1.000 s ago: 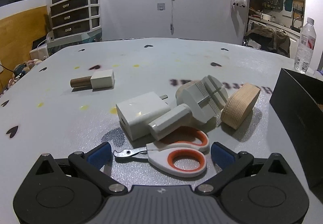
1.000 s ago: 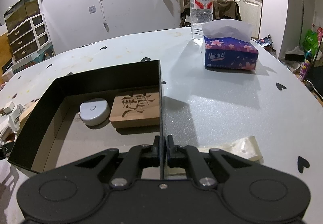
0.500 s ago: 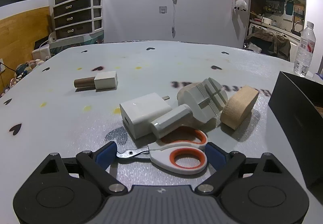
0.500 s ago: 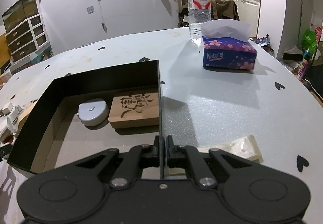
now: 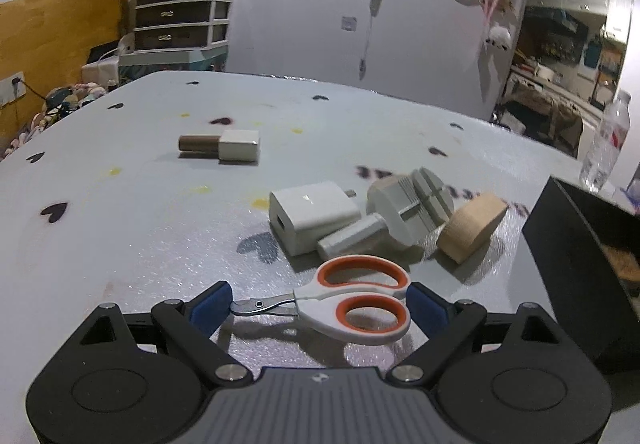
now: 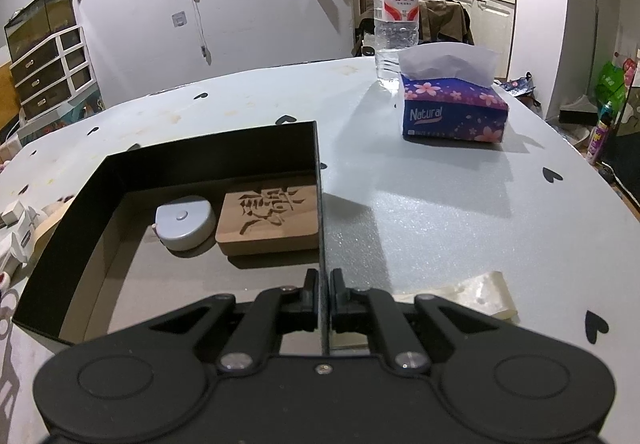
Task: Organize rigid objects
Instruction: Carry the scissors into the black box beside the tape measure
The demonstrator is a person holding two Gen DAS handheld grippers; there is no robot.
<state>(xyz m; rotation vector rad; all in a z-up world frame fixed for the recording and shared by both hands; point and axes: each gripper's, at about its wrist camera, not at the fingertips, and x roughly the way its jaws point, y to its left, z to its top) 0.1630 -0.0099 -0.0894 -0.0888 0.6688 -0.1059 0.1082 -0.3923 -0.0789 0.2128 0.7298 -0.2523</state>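
Observation:
My left gripper is shut on the white and orange pet nail clippers, one blue pad at the metal tip and one at the handles, and holds them tilted above the table. Beyond lie a white charger, a grey watch-link tool and a wooden block. My right gripper is shut on the right wall of the black box. Inside the box sit a grey tape measure and a carved wooden block.
A brown and white stamp lies further back on the left. A tissue box and a water bottle stand at the back right. A crumpled clear wrapper lies beside my right gripper. The black box's corner is at the left view's right.
My left gripper has narrowed onto the nail clippers and lifted them off the table, tilting right. The right gripper has stayed clamped on the box wall.

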